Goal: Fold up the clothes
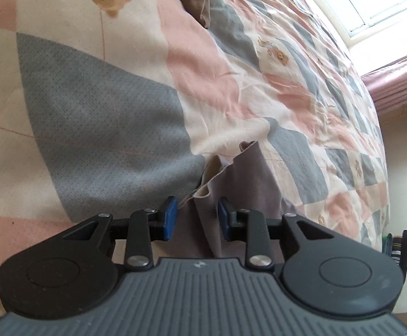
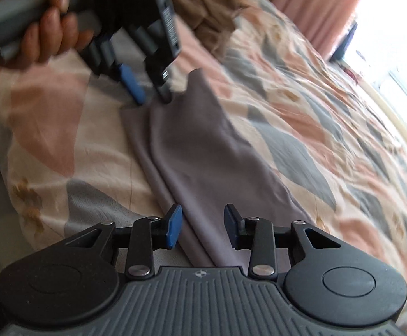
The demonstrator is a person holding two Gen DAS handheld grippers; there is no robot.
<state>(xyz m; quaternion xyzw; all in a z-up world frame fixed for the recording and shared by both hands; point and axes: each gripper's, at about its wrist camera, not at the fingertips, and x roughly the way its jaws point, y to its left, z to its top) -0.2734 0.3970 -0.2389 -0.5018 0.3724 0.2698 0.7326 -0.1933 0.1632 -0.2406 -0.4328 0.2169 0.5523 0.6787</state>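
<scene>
Your left gripper (image 1: 195,215) and right gripper (image 2: 202,225), jaws apart, straddle opposite ends of the mauve garment (image 2: 198,151) lying on the patchwork quilt (image 1: 105,106); contact looks likely, though blurred.

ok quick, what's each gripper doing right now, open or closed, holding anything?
Left gripper: open, fingers either side of the grey garment, not clamped.
Right gripper: open over the same garment, holding nothing.

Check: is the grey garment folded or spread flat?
Folded lengthwise: the grey garment lies as a narrow strip with overlapping layers along one long edge.
</scene>
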